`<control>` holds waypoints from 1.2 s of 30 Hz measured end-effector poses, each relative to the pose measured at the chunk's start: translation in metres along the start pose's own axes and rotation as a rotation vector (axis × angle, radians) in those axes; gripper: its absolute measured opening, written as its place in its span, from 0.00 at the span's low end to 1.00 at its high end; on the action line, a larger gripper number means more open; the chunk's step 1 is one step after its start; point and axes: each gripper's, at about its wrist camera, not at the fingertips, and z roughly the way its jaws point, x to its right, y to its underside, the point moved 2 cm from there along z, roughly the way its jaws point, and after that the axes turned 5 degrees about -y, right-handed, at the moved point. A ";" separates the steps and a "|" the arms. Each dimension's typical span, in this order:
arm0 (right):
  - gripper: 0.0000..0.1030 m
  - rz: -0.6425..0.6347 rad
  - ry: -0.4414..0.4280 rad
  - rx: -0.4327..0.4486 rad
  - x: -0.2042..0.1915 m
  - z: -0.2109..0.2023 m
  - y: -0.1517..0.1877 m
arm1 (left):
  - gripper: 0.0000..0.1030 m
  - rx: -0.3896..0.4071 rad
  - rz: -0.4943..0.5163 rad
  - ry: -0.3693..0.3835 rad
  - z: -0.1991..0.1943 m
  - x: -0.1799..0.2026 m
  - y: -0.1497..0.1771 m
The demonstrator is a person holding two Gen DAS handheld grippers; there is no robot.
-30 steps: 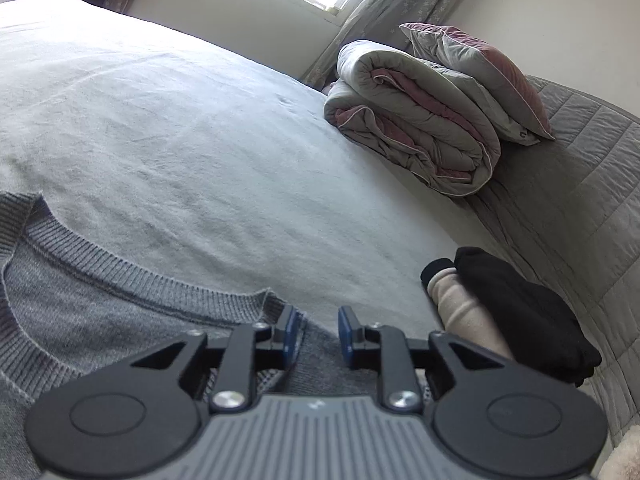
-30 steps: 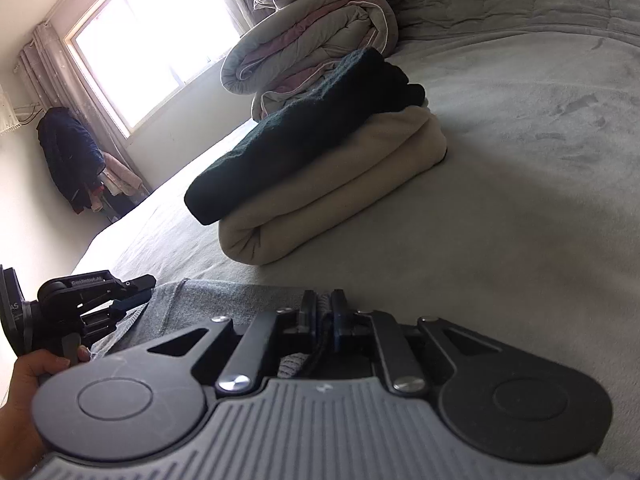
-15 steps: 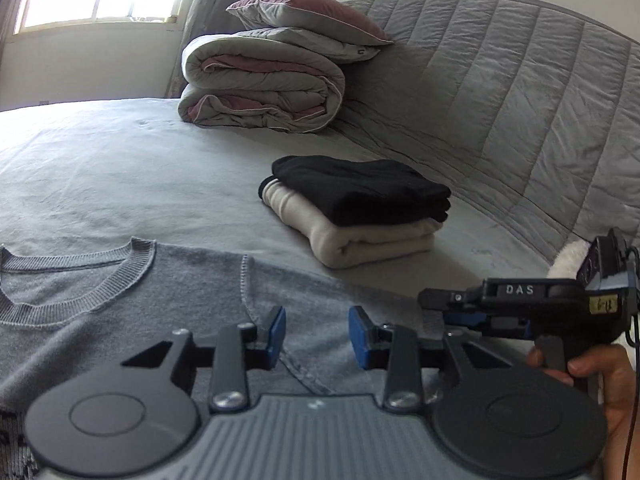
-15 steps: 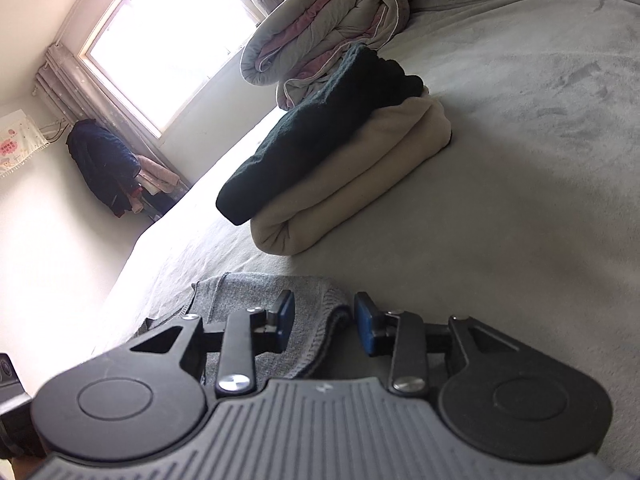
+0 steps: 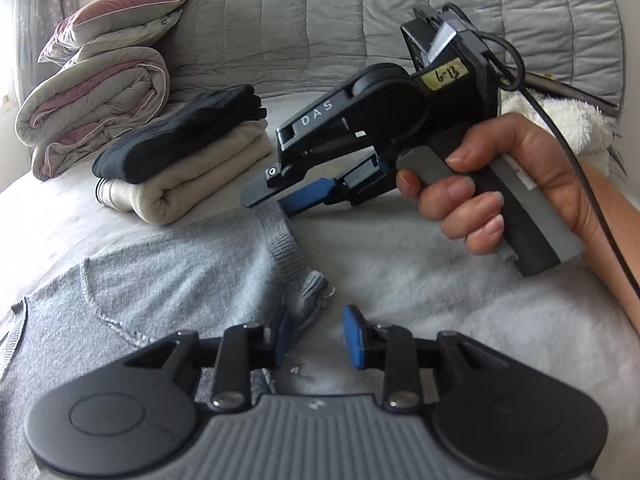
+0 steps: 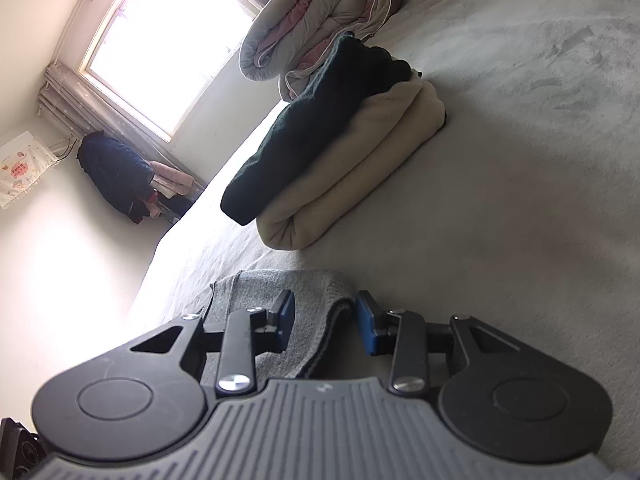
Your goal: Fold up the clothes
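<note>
A grey knit sweater [image 5: 160,280] lies flat on the bed. Its ribbed edge [image 5: 308,296] is bunched just ahead of my left gripper [image 5: 320,336]. The jaws are closing, with fabric by the left pad but not pinched. A hand holds my right gripper [image 5: 268,202] over the sweater's far edge. In the right wrist view the right gripper [image 6: 326,322] stands open, and a fold of the sweater [image 6: 312,296] lies loose between its fingers.
A folded black garment [image 5: 180,136] rests on a folded beige one [image 5: 188,184] just beyond the sweater. A rolled quilt [image 5: 92,96] and a pillow [image 5: 116,16] lie by the quilted headboard [image 5: 360,20]. Clothes hang [image 6: 116,172] under the window [image 6: 168,40].
My right gripper, shut on the sweater's edge a second ago, has opened and let it go. The left gripper has swung right along the sweater, from the neckline to the side edge.
</note>
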 end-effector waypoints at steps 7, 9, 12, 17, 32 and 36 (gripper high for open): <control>0.07 -0.062 0.058 0.010 -0.005 0.013 0.005 | 0.03 0.041 -0.058 0.001 0.001 0.002 -0.007; 0.06 -0.086 0.087 0.042 -0.007 0.012 0.004 | 0.03 0.079 -0.088 0.047 -0.005 0.004 -0.009; 0.05 -0.148 0.145 0.088 -0.013 0.007 0.002 | 0.03 0.062 -0.142 0.089 0.001 0.004 -0.008; 0.05 -0.221 0.221 0.069 -0.015 0.021 0.006 | 0.04 0.036 -0.228 0.114 0.010 -0.002 -0.002; 0.47 -0.318 0.194 0.044 -0.031 0.029 0.012 | 0.57 0.093 -0.345 -0.034 -0.058 -0.012 0.021; 0.47 -0.404 0.264 0.036 -0.043 0.035 0.019 | 0.62 0.079 -0.391 -0.149 -0.093 -0.023 0.035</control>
